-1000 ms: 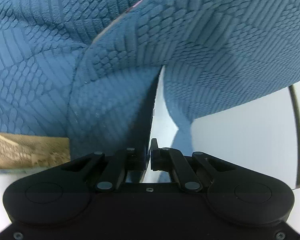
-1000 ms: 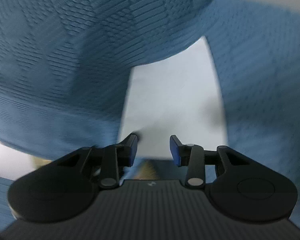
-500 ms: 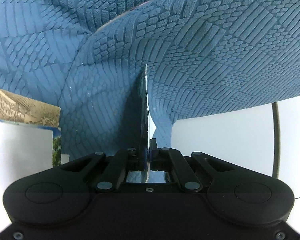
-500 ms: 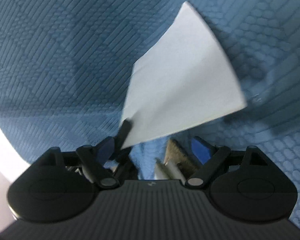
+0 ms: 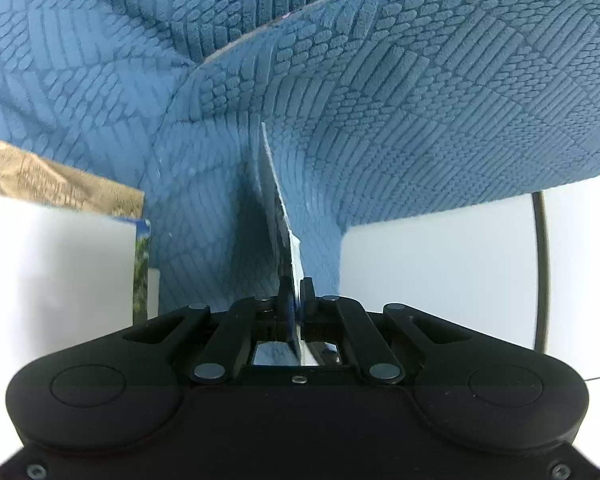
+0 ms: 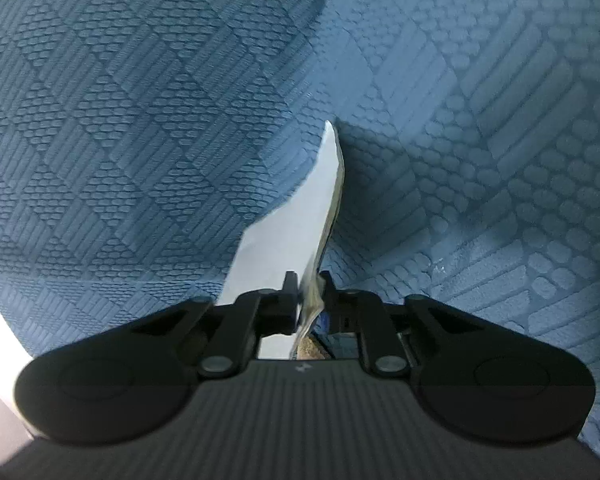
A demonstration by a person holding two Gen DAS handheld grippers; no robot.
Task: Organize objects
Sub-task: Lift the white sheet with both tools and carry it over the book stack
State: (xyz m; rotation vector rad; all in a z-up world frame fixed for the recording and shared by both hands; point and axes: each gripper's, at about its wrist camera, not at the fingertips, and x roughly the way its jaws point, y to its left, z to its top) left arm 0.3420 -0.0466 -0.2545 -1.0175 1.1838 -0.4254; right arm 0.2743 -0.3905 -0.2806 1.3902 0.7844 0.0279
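Cards, one pinched in each of my grippers, over the blue textured mat [image 5: 440, 112].
My left gripper [image 5: 296, 294] is clenched on a thin card [image 5: 278, 208] seen edge-on, running toward 12 o'clock. My right gripper [image 6: 308, 288] is closing, pads pressing a white-backed card [image 6: 292, 232] leaning toward 1 o'clock. More cards [image 5: 60, 256] at 9 o'clock in the left view.

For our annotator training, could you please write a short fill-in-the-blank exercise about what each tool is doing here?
1. The left tool is shut on a thin ____ seen edge-on.
2. The textured mat behind it is ____ in colour.
3. The right tool is closing on cards whose broad visible face is ____.

Missing words: card; blue; white
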